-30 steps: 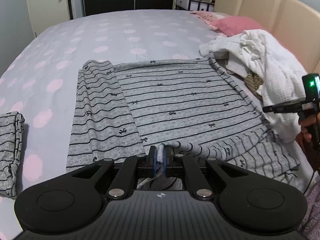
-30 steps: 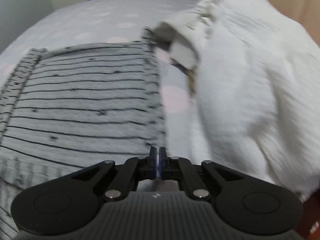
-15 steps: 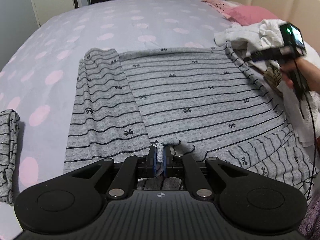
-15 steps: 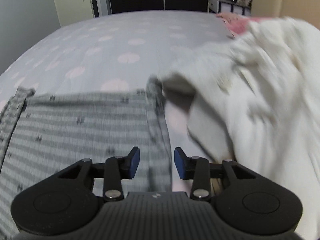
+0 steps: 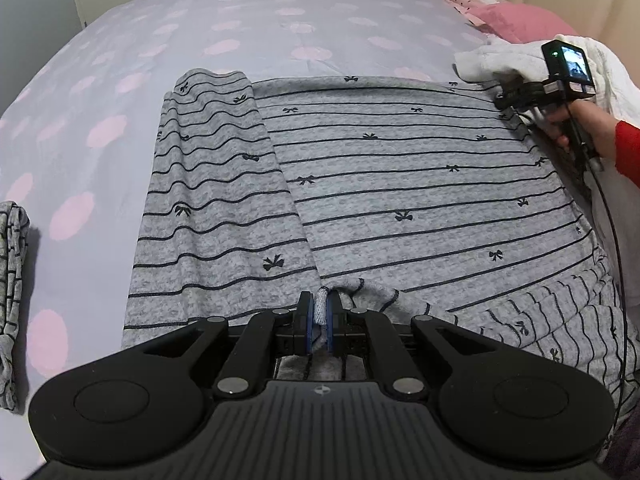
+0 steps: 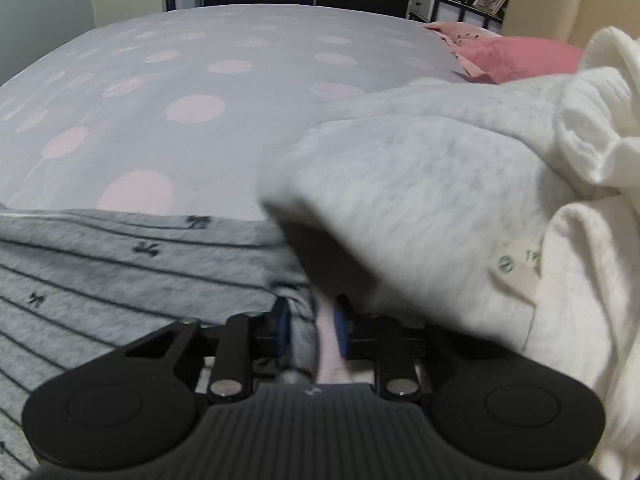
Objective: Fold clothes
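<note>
Grey striped garment, spread mid-frame on bed, one side folded in: left tongs clamped on near hem, right tongs apart astride far-right corner; next likely closing there, then folding across.

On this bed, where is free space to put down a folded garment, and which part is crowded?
Free: the polka-dot bedspread beyond the grey striped garment, and the strip between it and the small folded striped piece at the left. Crowded: the right side, where the white clothes pile overlaps the garment's far corner beside the right gripper.
</note>
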`<state>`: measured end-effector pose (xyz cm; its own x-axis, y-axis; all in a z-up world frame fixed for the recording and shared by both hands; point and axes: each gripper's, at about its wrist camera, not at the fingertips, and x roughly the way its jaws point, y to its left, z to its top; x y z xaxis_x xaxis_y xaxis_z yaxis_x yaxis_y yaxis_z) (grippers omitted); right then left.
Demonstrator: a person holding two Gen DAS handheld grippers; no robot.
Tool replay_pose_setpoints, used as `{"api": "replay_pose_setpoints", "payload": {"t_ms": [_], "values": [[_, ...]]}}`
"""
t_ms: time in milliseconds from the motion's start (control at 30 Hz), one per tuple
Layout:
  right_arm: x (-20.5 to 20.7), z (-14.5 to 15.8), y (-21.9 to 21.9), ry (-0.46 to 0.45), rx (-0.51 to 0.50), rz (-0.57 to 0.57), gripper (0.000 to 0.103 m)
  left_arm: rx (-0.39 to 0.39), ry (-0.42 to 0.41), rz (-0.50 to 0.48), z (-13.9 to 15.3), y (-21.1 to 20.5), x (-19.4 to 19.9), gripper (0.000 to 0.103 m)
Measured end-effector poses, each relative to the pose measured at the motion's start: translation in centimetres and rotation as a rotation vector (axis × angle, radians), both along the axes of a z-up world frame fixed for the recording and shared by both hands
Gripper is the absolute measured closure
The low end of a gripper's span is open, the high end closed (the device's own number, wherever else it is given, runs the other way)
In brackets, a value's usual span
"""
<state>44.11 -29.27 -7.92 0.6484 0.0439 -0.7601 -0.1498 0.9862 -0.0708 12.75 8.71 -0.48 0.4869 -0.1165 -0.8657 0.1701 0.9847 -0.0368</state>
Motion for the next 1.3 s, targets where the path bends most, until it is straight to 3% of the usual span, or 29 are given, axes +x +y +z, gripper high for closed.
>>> {"api": "replay_pose_setpoints", "payload": {"t_ms": [67, 200, 333, 367, 600, 733, 900, 1033, 1167, 1200, 1233, 1300], "values": [[0.3, 0.1, -0.5, -0.006, 0.009, -0.014, 0.089, 0.001, -0.005, -0.003, 0.1, 0.0, 0.0, 0.099], [0.1, 1.3, -1.1, 0.012, 0.080, -0.084, 0.090, 0.012, -0.025, -0.009, 0.6, -0.1, -0.3, 0.099], [-1.4, 4.1, -1.5, 0.042, 0.154, -0.109, 0.079, -0.001, -0.048, 0.012, 1.3, 0.3, -0.9, 0.099], [-2.1, 4.7, -1.4, 0.056, 0.151, -0.098, 0.074, -0.007, -0.053, 0.015, 1.5, 0.4, -1.0, 0.099], [-10.1, 8.1, 0.2, 0.217, 0.045, 0.039, 0.072, -0.038, -0.103, 0.000, 3.3, 0.3, -2.9, 0.099], [-17.6, 7.5, -0.4, 0.339, -0.003, 0.067, 0.069, -0.062, -0.126, 0.001, 4.1, 0.5, -3.9, 0.099], [-22.6, 5.2, -3.5, 0.483, 0.052, -0.043, 0.070, -0.105, -0.156, 0.004, 5.4, 0.5, -4.9, 0.099], [-23.5, 3.7, -6.0, 0.538, 0.204, -0.144, 0.072, -0.090, -0.196, -0.022, 6.7, -0.6, -5.7, 0.099], [-23.1, 2.9, -6.5, 0.565, 0.247, -0.182, 0.074, -0.083, -0.225, -0.033, 7.7, -1.4, -6.2, 0.099], [-23.0, 2.7, -6.6, 0.572, 0.258, -0.191, 0.077, -0.080, -0.231, -0.031, 7.9, -1.5, -6.3, 0.099], [-22.9, 2.5, -6.7, 0.579, 0.268, -0.201, 0.088, -0.077, -0.238, -0.030, 8.1, -1.7, -6.3, 0.099], [-22.9, 2.4, -6.9, 0.584, 0.274, -0.198, 0.091, -0.065, -0.255, -0.035, 8.6, -2.1, -5.9, 0.099]]}}
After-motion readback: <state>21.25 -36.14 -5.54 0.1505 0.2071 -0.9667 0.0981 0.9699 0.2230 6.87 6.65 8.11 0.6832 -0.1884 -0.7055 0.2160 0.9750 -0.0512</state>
